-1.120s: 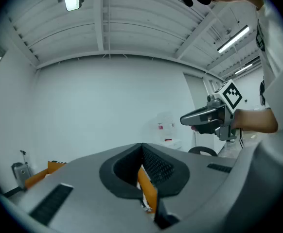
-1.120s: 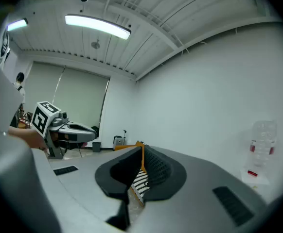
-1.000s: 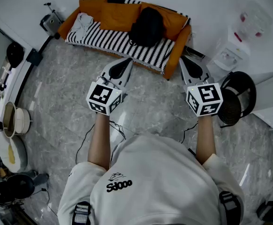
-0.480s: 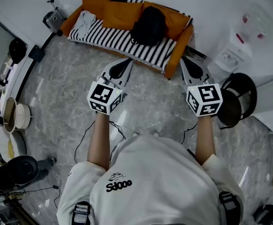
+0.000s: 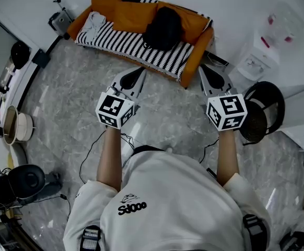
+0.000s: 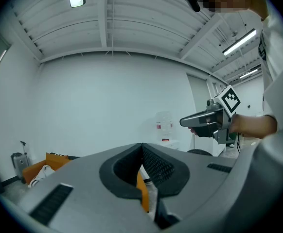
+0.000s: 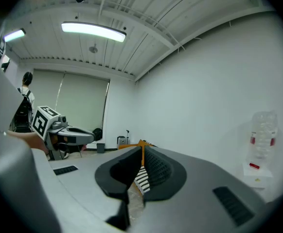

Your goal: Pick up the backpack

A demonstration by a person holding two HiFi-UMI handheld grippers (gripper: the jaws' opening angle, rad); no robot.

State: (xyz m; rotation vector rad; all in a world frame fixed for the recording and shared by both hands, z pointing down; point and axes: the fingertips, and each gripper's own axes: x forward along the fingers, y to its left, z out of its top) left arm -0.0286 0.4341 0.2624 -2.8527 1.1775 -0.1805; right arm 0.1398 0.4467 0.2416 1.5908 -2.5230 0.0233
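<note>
Setting: a room with a grey marbled floor point(image 5: 63, 103) and white walls is shown from above the person's head.
Person: a white hooded top point(image 5: 167, 203) is worn. Both forearms are stretched forward, with one gripper held in each hand.
Backpack: a black backpack point(image 5: 163, 29) is seen lying on the sofa, right of its middle, against the orange back cushions. It is touched by neither gripper.
Sofa: an orange sofa point(image 5: 196, 51) is set against the far wall, its seat draped with a black-and-white striped cover point(image 5: 126, 43). A white cloth point(image 5: 93, 24) is left at its left end.
Left gripper: the left gripper point(image 5: 140, 71) is held about level and aimed at the sofa. Its jaws are brought together at the tips and nothing is gripped. Only a sliver of orange sofa is seen through the slit behind the tips.
Right gripper: the right gripper point(image 5: 204, 71) is tilted slightly downward and aimed the same way. Its jaws are likewise pressed together and empty, with a strip of striped cover seen through the slit.
Spacing: the backpack is placed beyond both tips, well apart from them.
Surroundings: a round black fan point(image 5: 264, 111) is seen on the floor at the right.
</note>
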